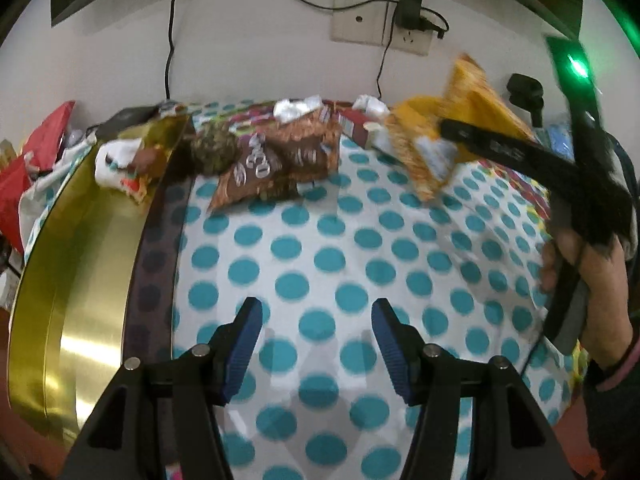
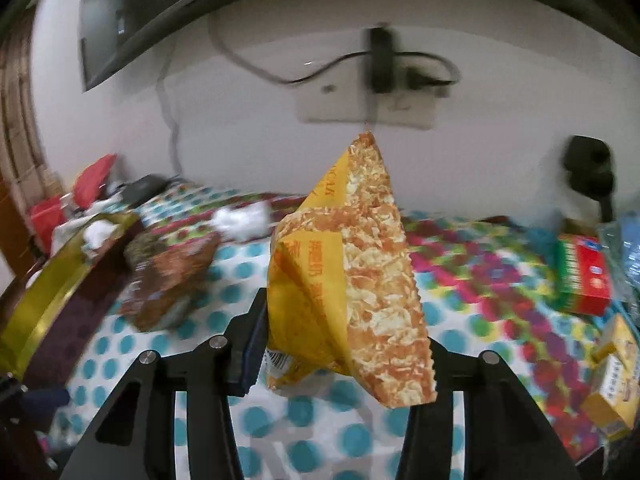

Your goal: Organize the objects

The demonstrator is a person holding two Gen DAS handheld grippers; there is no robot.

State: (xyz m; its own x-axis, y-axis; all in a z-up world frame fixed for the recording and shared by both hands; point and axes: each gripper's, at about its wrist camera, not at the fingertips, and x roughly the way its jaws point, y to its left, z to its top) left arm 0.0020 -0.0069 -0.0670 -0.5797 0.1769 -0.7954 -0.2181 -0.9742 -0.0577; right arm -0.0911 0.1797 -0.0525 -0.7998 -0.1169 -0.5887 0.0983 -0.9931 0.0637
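A yellow snack bag [image 2: 352,280] printed with orange flakes stands up between the fingers of my right gripper [image 2: 344,324], which is shut on its lower part and holds it above the dotted tablecloth. The left wrist view shows the same bag [image 1: 460,96] raised at the far right, with a person's hand [image 1: 600,280] on the gripper handle. My left gripper [image 1: 317,308] hangs open over bare tablecloth with nothing between its blue pads [image 1: 246,340]. A brown snack bag [image 1: 276,160] lies at the far side. A round gold tin [image 1: 80,280] with wrappers at its far end sits on the left.
A red-and-green box [image 2: 584,280] and a yellow box [image 2: 616,380] lie at the right edge. A red bag [image 1: 36,160] and clutter sit beyond the tin. Crumpled white paper [image 1: 296,108] lies by the wall, under a socket with a charger [image 1: 408,8] and cables.
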